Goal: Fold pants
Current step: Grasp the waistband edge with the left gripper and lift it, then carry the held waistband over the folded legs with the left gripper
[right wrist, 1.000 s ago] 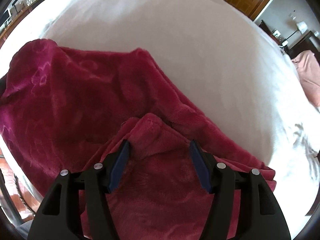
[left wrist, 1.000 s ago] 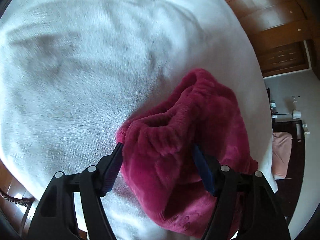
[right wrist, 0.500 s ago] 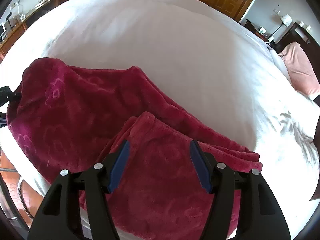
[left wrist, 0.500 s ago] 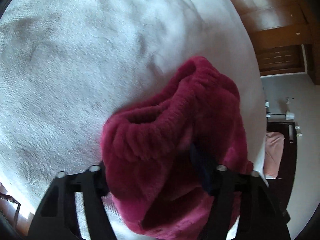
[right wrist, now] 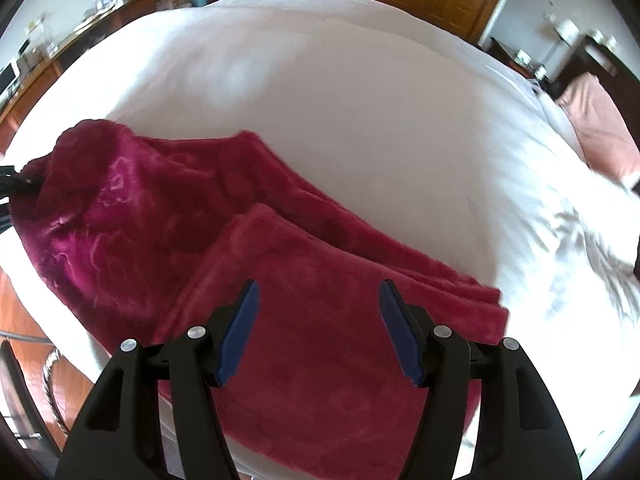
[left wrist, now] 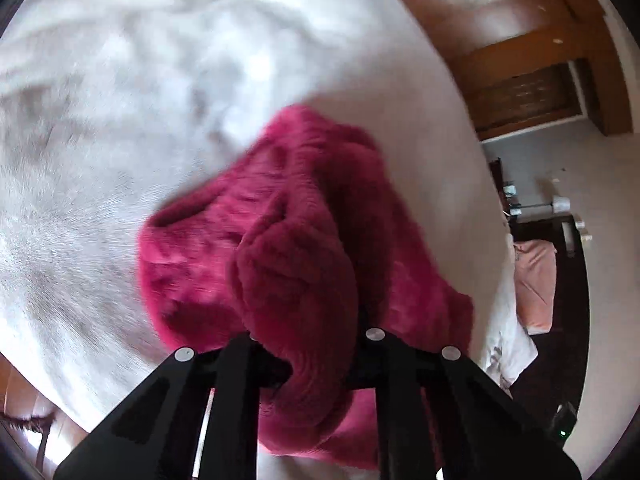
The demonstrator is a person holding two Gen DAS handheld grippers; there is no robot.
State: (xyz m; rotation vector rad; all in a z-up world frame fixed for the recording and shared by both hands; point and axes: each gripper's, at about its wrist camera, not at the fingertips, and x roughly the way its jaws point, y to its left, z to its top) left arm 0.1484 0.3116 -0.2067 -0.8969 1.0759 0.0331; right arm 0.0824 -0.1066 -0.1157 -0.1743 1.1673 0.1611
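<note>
The pants [right wrist: 168, 216] are crimson fleece and lie on the white bed [right wrist: 360, 100], with the leg ends folded over on top [right wrist: 320, 320]. My left gripper [left wrist: 304, 344] is shut on the waistband end [left wrist: 296, 280], which bulges up between its arms and hides the pads. It also shows at the far left of the right wrist view [right wrist: 12, 184], holding that end. My right gripper [right wrist: 318, 328] is open and empty, just above the folded leg ends.
A pink pillow [right wrist: 596, 128] lies at the bed's right end. A wooden desk with small items [right wrist: 80, 32] stands at the back left. Wooden doors [left wrist: 520, 60] and a dark nightstand with a lamp [left wrist: 560, 216] are beyond the bed. The bed edge and wooden floor [right wrist: 24, 320] are at lower left.
My left gripper has closed on the waistband and lifted it, bunching the fabric. My right gripper has drawn back and up from the folded leg ends, staying open.
</note>
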